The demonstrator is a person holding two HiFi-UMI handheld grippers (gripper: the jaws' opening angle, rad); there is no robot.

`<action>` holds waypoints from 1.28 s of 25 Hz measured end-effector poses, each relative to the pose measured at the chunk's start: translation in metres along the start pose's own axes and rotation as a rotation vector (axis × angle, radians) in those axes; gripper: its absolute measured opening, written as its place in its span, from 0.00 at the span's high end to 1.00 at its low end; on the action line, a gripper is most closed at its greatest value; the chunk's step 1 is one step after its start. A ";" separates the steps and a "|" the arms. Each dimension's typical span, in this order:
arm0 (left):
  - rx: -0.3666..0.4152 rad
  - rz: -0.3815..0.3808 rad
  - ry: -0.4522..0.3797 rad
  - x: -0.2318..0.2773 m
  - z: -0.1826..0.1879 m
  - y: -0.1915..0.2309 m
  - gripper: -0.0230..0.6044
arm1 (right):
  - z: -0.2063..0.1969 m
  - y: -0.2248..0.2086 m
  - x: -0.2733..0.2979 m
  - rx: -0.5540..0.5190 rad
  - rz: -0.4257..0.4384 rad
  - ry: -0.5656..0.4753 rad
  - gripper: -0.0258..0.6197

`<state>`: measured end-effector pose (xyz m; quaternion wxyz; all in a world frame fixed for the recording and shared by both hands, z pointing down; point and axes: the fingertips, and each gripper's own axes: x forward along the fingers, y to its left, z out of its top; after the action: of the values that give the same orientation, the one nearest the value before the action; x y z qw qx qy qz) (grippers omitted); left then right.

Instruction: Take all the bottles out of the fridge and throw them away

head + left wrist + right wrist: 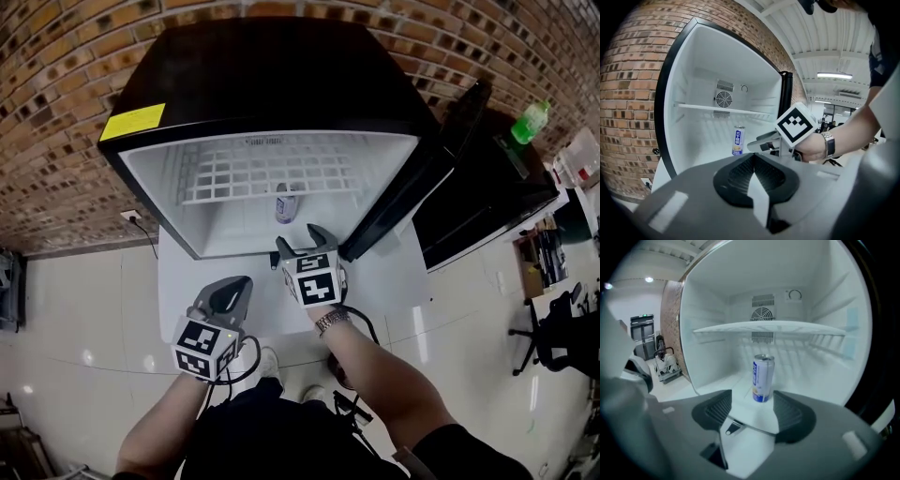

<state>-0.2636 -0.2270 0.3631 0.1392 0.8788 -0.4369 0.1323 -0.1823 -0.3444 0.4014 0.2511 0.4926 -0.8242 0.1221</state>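
Against the brick wall (56,141) the fridge (169,187) stands open, the right gripper (305,242) pointing at its can (285,204) with jaws released, the left gripper (232,289) held back, jaws clenched empty.

A brick wall (56,112) stood behind; a socket (130,217) sat low on it; an office chair (553,328) stood at right.

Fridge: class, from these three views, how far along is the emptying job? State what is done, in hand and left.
Done: the door is open and the wire shelf bare. In hand: the right gripper, jaws apart, faces the lone can upright on the fridge floor, not yet touching. The left gripper is shut, empty. Left: grip the can, take it out, bin it.
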 end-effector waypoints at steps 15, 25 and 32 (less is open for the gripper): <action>0.013 -0.022 0.033 0.022 -0.001 0.036 0.96 | 0.017 -0.018 0.074 0.016 -0.031 0.055 0.49; 0.005 -0.003 0.065 0.022 -0.012 0.046 0.96 | 0.016 -0.027 0.096 0.014 -0.039 0.068 0.50; 0.010 0.006 0.060 0.021 -0.010 0.043 0.96 | 0.014 -0.023 0.090 0.006 -0.024 0.071 0.55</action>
<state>-0.2873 -0.2637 0.3852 0.1475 0.8739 -0.4343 0.1612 -0.2009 -0.4294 0.4369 0.2801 0.4987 -0.8085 0.1388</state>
